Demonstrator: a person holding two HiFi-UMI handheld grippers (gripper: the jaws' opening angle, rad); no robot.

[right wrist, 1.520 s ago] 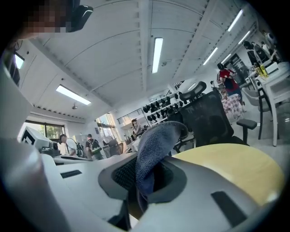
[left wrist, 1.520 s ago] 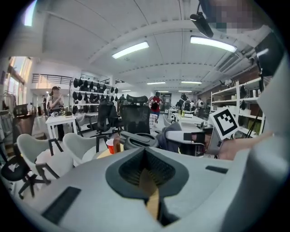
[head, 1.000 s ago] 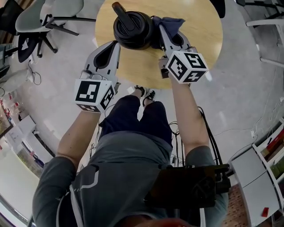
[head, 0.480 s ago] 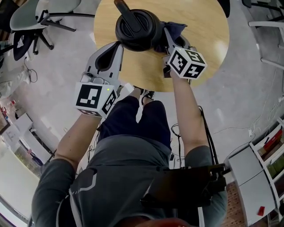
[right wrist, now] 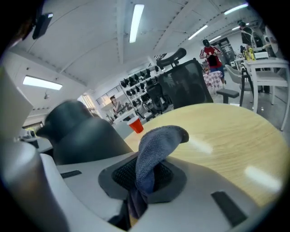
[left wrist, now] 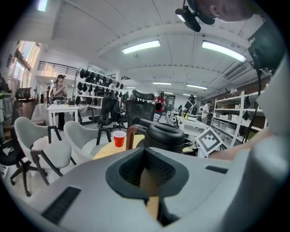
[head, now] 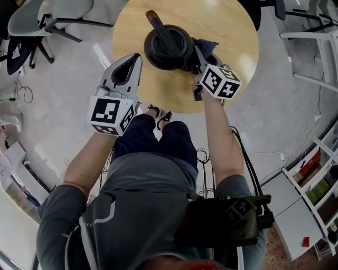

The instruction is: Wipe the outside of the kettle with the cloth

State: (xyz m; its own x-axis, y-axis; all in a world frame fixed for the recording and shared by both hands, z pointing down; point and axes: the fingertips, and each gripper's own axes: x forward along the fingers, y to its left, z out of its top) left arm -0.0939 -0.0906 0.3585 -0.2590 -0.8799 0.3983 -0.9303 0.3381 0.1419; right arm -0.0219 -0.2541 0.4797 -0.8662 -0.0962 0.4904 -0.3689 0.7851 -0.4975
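A black kettle [head: 168,48] with a long handle [head: 158,23] stands on the round wooden table [head: 232,31]. My right gripper [head: 199,51] is shut on a blue-grey cloth [head: 206,46] and holds it against the kettle's right side. In the right gripper view the cloth [right wrist: 156,149] bulges up out of the jaws of the right gripper [right wrist: 140,181], with the kettle [right wrist: 81,131] close on the left. My left gripper [head: 136,57] hangs over the table's near-left edge, shut and holding nothing, apart from the kettle. In the left gripper view, the left gripper [left wrist: 149,181] faces the kettle [left wrist: 165,136].
A red cup [left wrist: 119,138] stands on the far part of the table, also seen as the red cup [right wrist: 135,124] beyond the kettle. Office chairs [head: 47,16] stand at the upper left. A white shelf unit [head: 317,169] is at the right. Cables lie on the floor.
The right gripper with the cloth has slid a little along the kettle's right side. The head view has shifted, so kettle and table sit lower in frame. The left gripper has barely moved.
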